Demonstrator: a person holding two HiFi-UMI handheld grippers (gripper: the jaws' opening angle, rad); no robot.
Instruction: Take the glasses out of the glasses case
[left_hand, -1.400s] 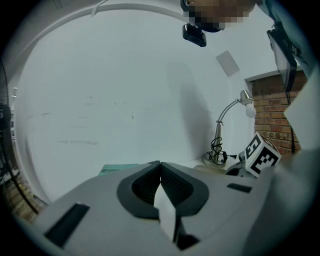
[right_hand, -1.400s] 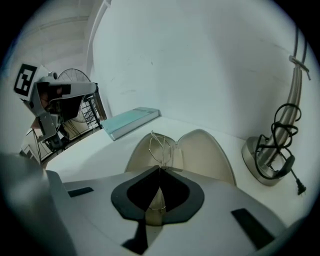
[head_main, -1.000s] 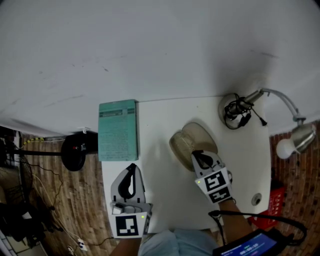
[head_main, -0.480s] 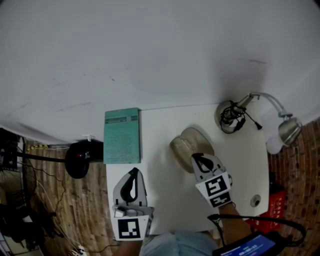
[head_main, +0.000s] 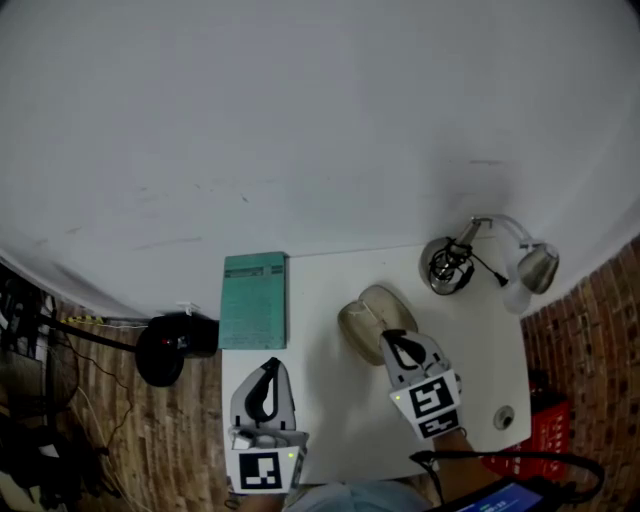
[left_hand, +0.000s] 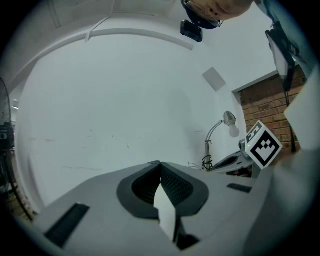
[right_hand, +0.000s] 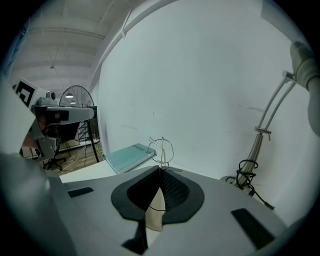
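The beige glasses case lies open on the white table. My right gripper hangs over its near end. In the right gripper view this gripper is shut on the thin wire-framed glasses, which stick up beyond the jaw tips; a bit of the beige case shows below the jaws. In the head view the glasses are too thin to make out. My left gripper is at the table's near left, apart from the case. Its jaws are shut with nothing in them.
A teal book lies at the table's far left edge. A desk lamp with a coiled cord stands at the far right. A black round stand is on the wooden floor to the left, and a red crate to the right.
Both grippers have lifted, the right one more, still shut above the case. The head view has shifted, so the table shows smaller and lower.
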